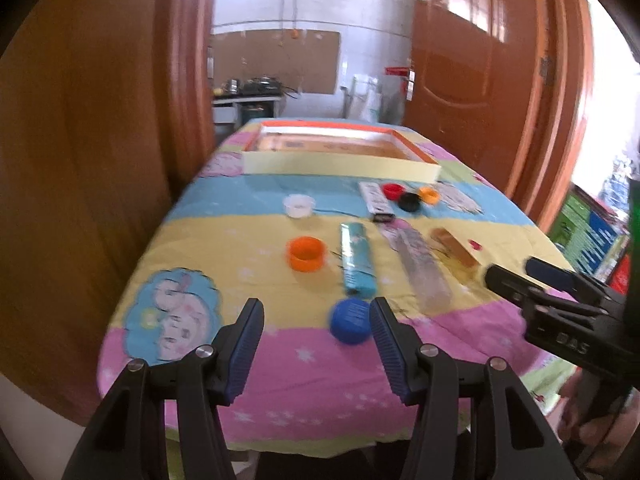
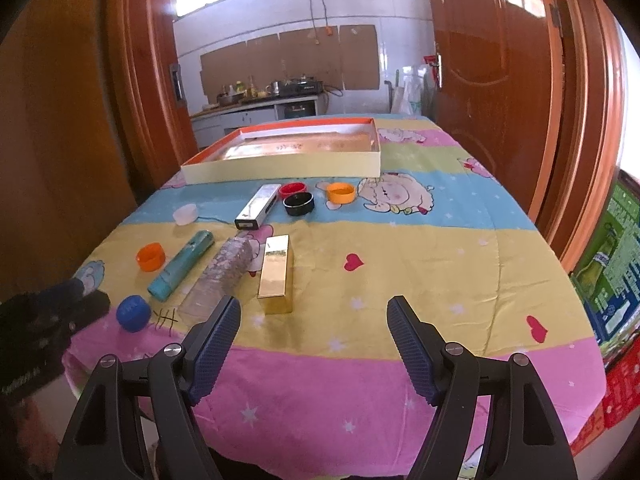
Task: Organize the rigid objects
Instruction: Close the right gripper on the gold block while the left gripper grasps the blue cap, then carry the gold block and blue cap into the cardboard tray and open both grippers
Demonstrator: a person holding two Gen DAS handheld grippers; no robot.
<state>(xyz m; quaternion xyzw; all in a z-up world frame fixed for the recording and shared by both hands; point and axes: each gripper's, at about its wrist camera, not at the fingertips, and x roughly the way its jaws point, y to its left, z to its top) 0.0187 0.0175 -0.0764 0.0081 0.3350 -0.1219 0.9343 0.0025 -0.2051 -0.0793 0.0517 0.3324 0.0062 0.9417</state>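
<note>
My left gripper (image 1: 317,308) hangs open and empty over the near table edge, and a blue cap (image 1: 350,320) lies just inside its right finger. Beyond lie an orange cap (image 1: 306,254), a teal tube (image 1: 357,260), a clear bottle (image 1: 424,268) and a white cap (image 1: 299,205). My right gripper (image 2: 314,306) is also open and empty, with a gold box (image 2: 276,276) just past its left fingertip. Farther back lie a white box (image 2: 258,206), red cap (image 2: 292,189), black cap (image 2: 299,204) and a second orange cap (image 2: 341,193). A shallow cream tray (image 2: 280,164) stands at the far end.
A striped cartoon cloth (image 2: 400,248) covers the table. Brown wooden doors (image 2: 492,80) flank the far end and a kitchen counter shows behind. A green carton (image 2: 612,264) stands off the table's right edge. The right gripper (image 1: 512,272) shows beside the left one.
</note>
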